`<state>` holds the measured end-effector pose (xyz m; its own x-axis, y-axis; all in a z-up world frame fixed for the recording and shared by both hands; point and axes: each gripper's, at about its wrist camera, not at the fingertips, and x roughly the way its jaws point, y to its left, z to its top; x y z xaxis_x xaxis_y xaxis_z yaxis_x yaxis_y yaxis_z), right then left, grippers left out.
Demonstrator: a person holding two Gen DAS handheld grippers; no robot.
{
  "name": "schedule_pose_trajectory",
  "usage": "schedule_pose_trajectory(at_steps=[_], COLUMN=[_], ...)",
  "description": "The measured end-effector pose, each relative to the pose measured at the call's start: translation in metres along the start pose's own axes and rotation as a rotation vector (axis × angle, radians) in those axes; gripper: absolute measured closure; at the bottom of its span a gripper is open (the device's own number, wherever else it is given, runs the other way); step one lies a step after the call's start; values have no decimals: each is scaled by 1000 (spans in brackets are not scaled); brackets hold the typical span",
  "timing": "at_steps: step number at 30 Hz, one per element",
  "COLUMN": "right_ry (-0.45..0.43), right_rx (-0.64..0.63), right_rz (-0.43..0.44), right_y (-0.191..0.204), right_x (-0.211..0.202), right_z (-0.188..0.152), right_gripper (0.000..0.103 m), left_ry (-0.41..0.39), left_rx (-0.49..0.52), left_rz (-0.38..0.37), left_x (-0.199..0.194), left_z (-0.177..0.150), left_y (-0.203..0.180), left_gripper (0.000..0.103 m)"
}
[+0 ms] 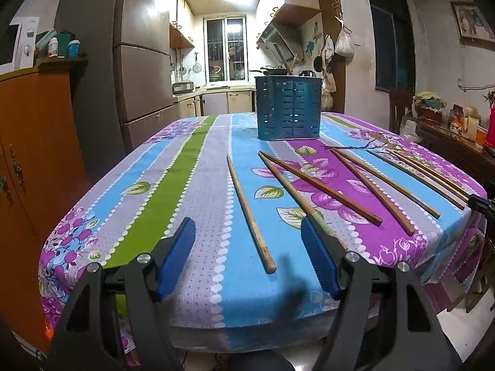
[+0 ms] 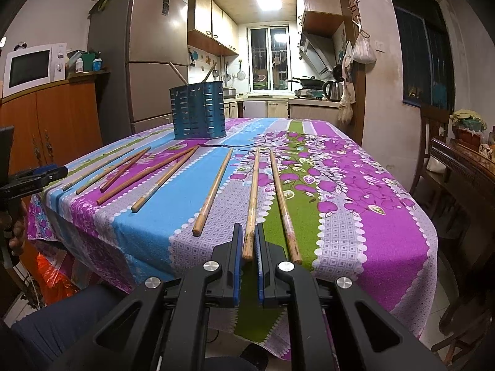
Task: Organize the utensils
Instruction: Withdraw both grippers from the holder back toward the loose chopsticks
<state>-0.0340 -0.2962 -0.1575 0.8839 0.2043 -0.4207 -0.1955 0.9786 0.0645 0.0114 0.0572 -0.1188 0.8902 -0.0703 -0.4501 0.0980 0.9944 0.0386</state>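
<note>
Beyond scattered chopsticks [image 1: 250, 210], blue utensil holder [image 1: 287, 108].

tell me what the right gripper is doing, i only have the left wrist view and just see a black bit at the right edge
Observer: The right gripper is shut on the near end of a chopstick. The rest of it lies along the tablecloth, pointing away from the near edge.
Operator: anything close by it could knock
Observer: Yes. A second chopstick lies just to the right of the held one, outside the pads and nearly parallel to it.
</note>
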Motion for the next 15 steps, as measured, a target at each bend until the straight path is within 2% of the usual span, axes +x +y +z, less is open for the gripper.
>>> schedule_pose_trajectory(at_steps=[15], right_ry=[-1], right_rx=[4], right_rz=[4], right_y=[-2], right_x=[-1], right_z=[-1], right_gripper=[93], left_ry=[-5], left_rx=[-11], left_rz=[28], left_x=[-7], left_z=[-10], left_y=[2], left_gripper=[35])
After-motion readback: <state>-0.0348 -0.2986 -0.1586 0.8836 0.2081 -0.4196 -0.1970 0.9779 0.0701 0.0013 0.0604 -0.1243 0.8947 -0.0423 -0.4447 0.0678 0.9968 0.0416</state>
